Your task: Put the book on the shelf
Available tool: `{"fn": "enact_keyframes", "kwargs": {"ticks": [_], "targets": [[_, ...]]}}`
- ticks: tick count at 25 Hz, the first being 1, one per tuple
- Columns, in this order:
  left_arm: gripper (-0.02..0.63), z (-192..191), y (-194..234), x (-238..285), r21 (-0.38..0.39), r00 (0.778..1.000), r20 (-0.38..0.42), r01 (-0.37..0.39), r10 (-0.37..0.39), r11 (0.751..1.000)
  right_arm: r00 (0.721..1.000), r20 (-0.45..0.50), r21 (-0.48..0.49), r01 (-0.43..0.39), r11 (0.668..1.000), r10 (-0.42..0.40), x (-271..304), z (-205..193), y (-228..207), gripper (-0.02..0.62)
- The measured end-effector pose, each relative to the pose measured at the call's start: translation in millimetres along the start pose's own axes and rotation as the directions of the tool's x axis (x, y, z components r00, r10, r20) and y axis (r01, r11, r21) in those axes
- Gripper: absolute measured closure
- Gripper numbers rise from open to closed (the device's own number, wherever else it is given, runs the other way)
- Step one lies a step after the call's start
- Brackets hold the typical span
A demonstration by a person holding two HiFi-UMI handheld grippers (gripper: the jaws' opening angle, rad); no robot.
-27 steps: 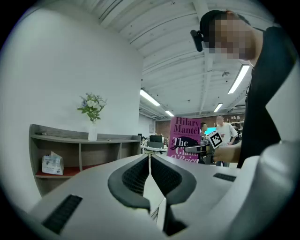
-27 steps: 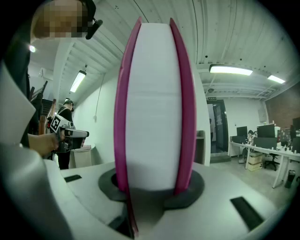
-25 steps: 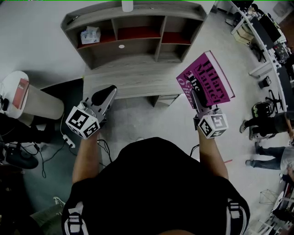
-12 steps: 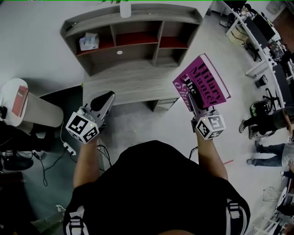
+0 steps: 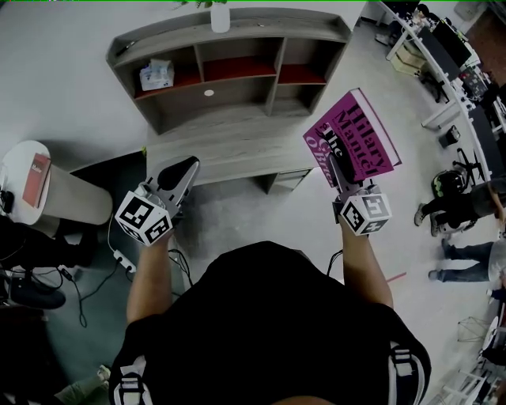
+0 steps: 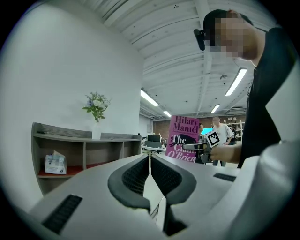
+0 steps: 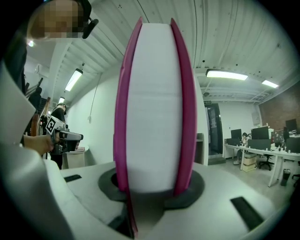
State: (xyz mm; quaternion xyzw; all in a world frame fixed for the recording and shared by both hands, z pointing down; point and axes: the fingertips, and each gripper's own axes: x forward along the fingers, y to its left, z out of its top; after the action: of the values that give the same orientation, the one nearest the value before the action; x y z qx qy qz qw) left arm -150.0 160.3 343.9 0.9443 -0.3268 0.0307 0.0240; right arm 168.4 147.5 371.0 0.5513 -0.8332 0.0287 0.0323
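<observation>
A thick magenta paperback book (image 5: 353, 138) stands upright in my right gripper (image 5: 338, 170), whose jaws are shut on its lower edge; in the right gripper view the book (image 7: 154, 108) shows its white page block between two pink covers. It hangs in the air to the right of the grey wooden shelf unit (image 5: 229, 67). My left gripper (image 5: 180, 172) is shut with nothing between its fingers (image 6: 136, 176), level, over the desk's front left corner. In the left gripper view the shelf (image 6: 84, 150) lies ahead at left and the book (image 6: 183, 138) at right.
A grey desk top (image 5: 229, 138) lies below the shelf. The shelf's left compartment holds a tissue pack (image 5: 156, 75), and a white vase (image 5: 219, 16) stands on top. A round white side table (image 5: 47, 186) is at left. Office desks and people (image 5: 458, 206) fill the right side.
Both grippers and the book stay almost where they were; only the head view has shifted slightly.
</observation>
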Motion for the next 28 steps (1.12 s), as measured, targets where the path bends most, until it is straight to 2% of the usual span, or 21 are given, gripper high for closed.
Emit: {"fn": "enact_keyframes", "kwargs": {"ticks": [12,28], "targets": [[0.574,-6.3,4.5,4.9,0.007,0.999,-0.015,0.031,-0.031,1.0,1.0,-0.01,0.023,0.022,0.999,-0.022,11.7,-2.8,-8.9,0.443],[0.574,-5.9,22.2,29.4,0.01,0.999,-0.033,0.021,-0.02,1.0,0.999,-0.032,0.035,0.018,0.999,-0.017,44.0,-12.7,-36.9,0.443]]}}
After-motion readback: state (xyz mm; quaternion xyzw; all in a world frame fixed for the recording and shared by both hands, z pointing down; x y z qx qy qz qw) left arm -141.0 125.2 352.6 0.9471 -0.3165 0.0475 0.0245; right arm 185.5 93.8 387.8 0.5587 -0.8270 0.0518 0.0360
